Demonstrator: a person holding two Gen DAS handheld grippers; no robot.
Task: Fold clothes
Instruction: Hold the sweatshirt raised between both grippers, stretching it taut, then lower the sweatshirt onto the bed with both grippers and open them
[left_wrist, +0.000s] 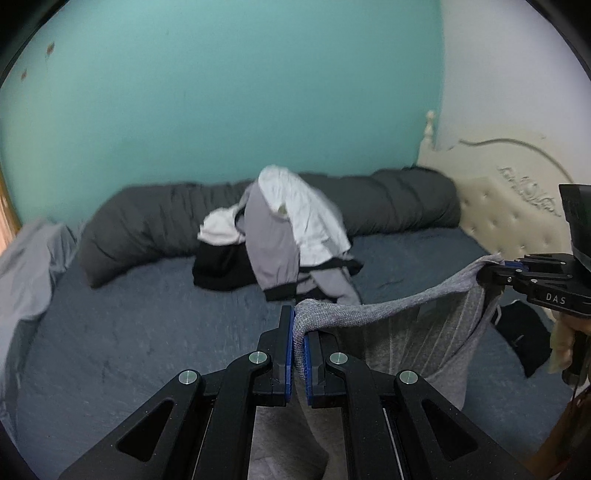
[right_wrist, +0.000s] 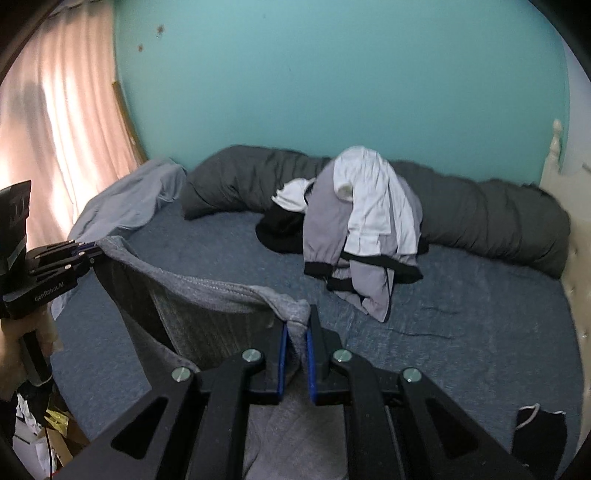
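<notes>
Knit grey garment (left_wrist: 388, 314) – ribbed, sagging – pinched by left hand-held gripper (left_wrist: 299, 343), right hand-held gripper (right_wrist: 297, 347).

Right tongs (right_wrist: 295, 332) clamped on one corner of the grey knit garment (right_wrist: 207, 295), blue pads (right_wrist: 282, 354) pressing the fabric bunched between them. Garment's top edge runs left from there to the left tongs (right_wrist: 88, 251), closed on the other corner; a hand (right_wrist: 14, 343) grips that handle at frame edge. Cloth hangs between both over the blue bed (right_wrist: 461, 332). Beyond the garment on the bed: heap of white, grey and black clothes (right_wrist: 362, 229), leaning on the dark grey rolled duvet (right_wrist: 480, 218) along the teal wall (right_wrist: 332, 81). Left of the duvet, a light blue sheet (right_wrist: 129, 206) and pink curtain (right_wrist: 62, 122). Black item (right_wrist: 541, 432) near the bed's right edge.
</notes>
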